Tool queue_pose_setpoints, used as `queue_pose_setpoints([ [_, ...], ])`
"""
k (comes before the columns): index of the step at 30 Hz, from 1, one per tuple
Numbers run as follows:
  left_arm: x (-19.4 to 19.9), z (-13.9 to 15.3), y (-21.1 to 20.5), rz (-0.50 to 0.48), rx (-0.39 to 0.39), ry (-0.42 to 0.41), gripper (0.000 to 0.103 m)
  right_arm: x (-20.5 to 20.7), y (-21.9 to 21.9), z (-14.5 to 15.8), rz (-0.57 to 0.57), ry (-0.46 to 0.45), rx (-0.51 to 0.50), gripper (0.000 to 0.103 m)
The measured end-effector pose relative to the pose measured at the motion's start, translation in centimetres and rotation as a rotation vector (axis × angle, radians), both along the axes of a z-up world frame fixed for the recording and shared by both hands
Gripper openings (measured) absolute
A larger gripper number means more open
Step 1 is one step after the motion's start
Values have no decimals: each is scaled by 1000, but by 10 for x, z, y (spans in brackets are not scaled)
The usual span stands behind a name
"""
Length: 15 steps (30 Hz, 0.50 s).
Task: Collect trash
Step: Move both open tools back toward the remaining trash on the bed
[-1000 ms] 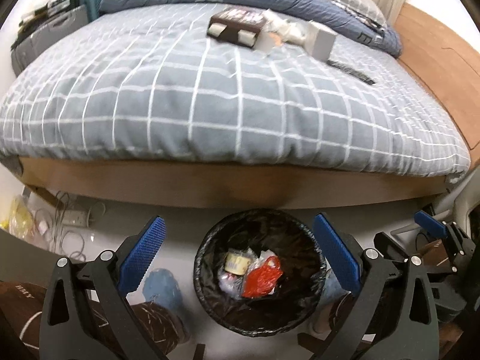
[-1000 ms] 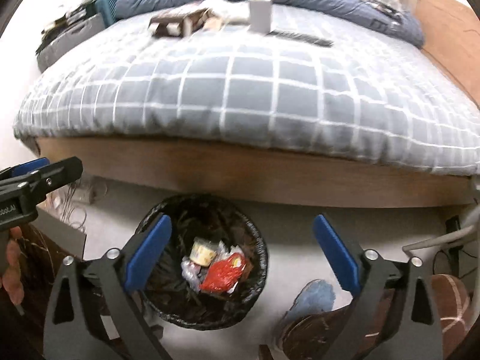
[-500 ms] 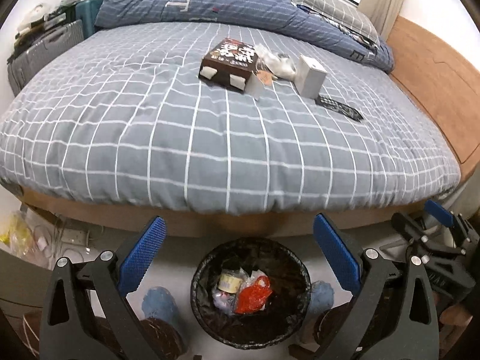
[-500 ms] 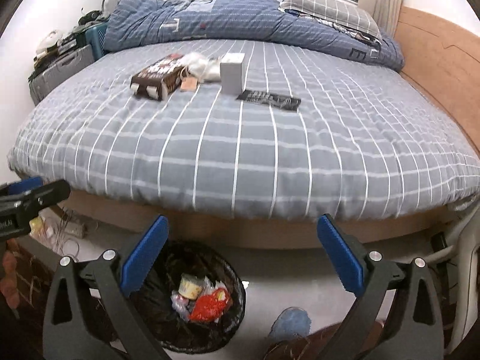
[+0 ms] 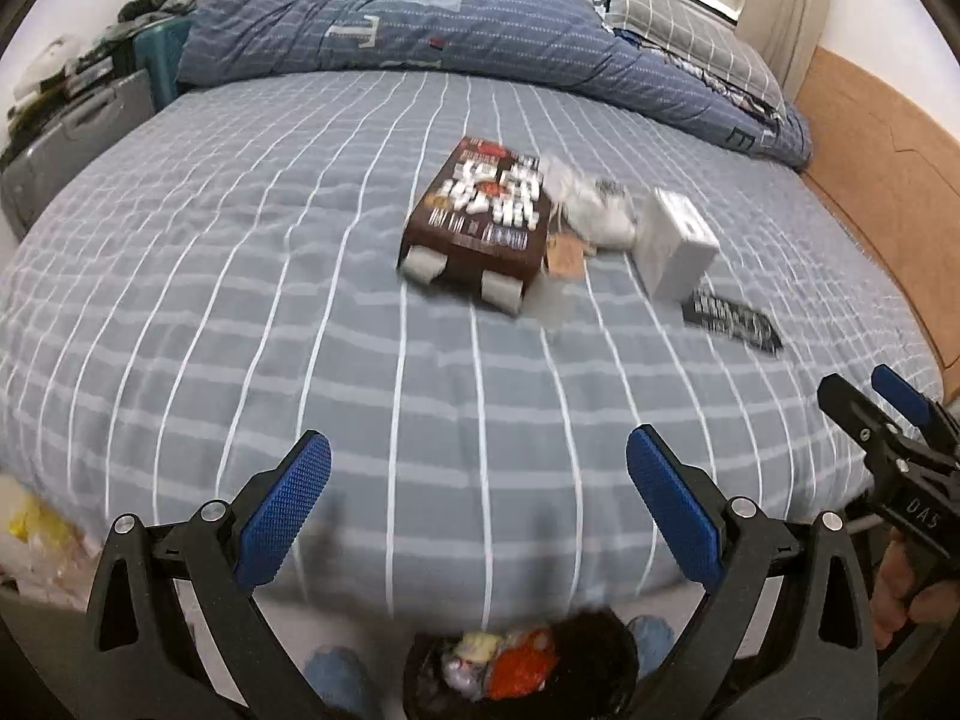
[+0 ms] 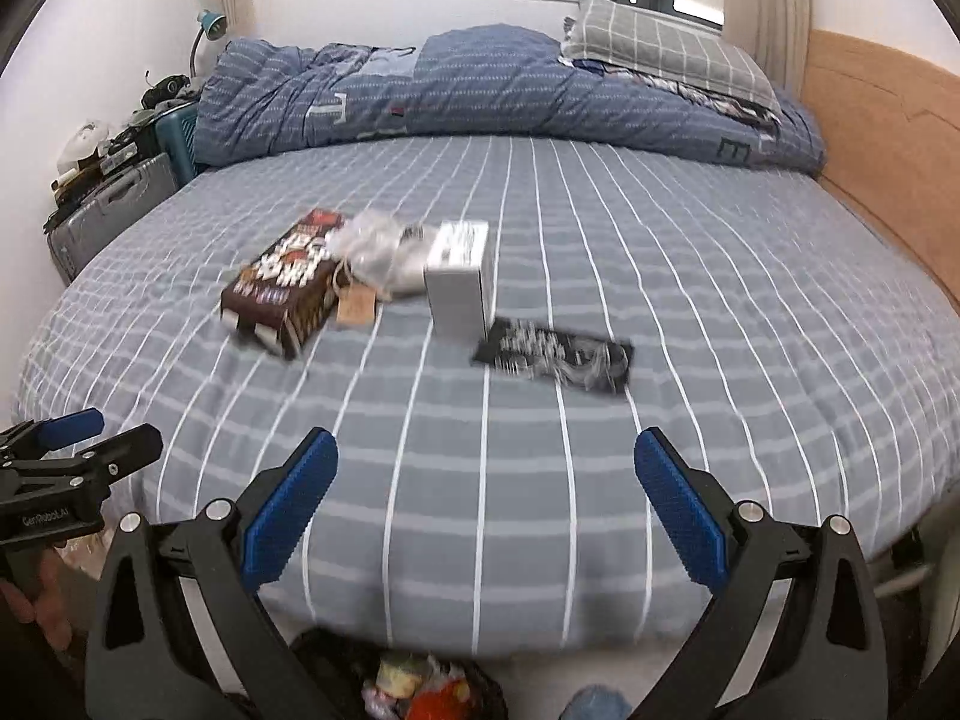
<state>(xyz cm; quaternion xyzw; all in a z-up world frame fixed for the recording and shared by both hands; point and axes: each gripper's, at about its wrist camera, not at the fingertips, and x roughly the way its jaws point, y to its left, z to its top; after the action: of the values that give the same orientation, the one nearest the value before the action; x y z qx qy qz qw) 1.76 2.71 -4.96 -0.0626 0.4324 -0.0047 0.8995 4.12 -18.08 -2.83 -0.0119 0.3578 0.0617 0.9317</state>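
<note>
Trash lies in a cluster on the grey checked bed [image 5: 240, 300]: a brown printed box [image 5: 480, 222] [image 6: 282, 288], crumpled clear wrapping [image 5: 594, 210] [image 6: 378, 252], a small tan tag [image 5: 567, 255] [image 6: 355, 306], a white box [image 5: 678, 243] [image 6: 462, 276] and a flat black packet [image 5: 732, 321] [image 6: 555, 357]. A black-lined bin [image 5: 522, 672] [image 6: 414, 690] holding red and yellow scraps stands on the floor at the bottom edge. My left gripper [image 5: 477, 516] and right gripper [image 6: 486, 510] hang open over the bed's near edge, well short of the trash, with nothing between the fingers.
A rumpled blue duvet [image 6: 480, 90] and a grey checked pillow [image 6: 660, 48] lie at the bed's far side. A wooden headboard [image 6: 888, 138] runs along the right. Suitcases and clutter [image 6: 114, 192] stand at the left wall. Blue slippers [image 5: 336, 672] flank the bin.
Both grippers have risen from above the bin and tilted up toward the bed top. The bin has slid to the bottom edge and the trash cluster now sits mid-frame. Jaws stayed open.
</note>
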Motion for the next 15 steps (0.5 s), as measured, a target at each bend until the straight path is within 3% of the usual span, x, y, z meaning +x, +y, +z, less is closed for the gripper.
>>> queue_pose_setpoints([
  [6,51,8,-4,-24,34,-23,97,44,9,1,17,-29,-8,95],
  [15,120,-13,-19,-77,114,17,97,113,18,-12,15,6,30,93],
])
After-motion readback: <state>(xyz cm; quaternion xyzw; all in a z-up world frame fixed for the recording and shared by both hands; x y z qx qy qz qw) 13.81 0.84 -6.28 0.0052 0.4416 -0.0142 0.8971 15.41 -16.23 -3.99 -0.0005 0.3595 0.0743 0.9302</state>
